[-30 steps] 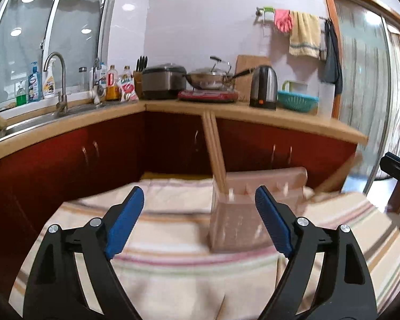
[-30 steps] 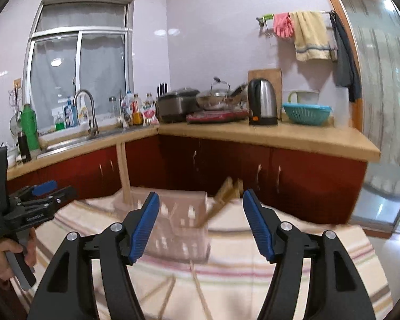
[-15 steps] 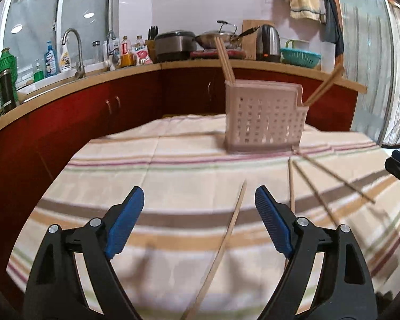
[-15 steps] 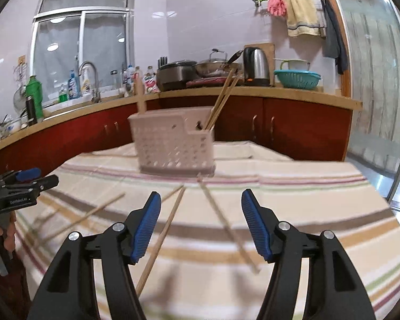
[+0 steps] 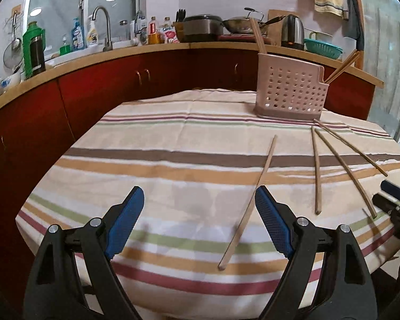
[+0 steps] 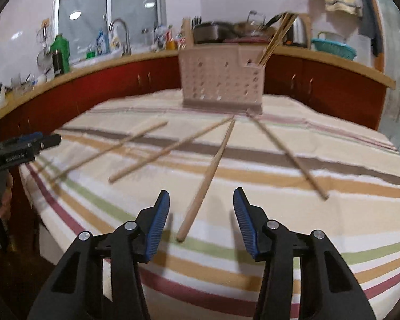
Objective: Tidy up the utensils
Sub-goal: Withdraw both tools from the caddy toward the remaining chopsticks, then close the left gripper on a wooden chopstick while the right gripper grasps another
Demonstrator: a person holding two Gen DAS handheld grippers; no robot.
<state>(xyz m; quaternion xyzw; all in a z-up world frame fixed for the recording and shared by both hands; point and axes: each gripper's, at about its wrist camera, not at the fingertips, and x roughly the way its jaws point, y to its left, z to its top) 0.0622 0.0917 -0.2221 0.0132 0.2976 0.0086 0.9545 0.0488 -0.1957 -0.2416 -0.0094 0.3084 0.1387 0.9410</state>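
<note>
Right claw [image 6: 201, 220] closing, untouched | chopstick [image 6: 209, 176] end between jaws, seemingly below

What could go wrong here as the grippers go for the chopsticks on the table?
The right gripper is closing with a chopstick's near end lined up between its pads but untouched; pinched at the tip, it could pivot or slip. Two chopsticks nearly meet at their far ends, so lifting one may drag the other. The left gripper is open, with a chopstick near its right pad, which could knock it.
</note>
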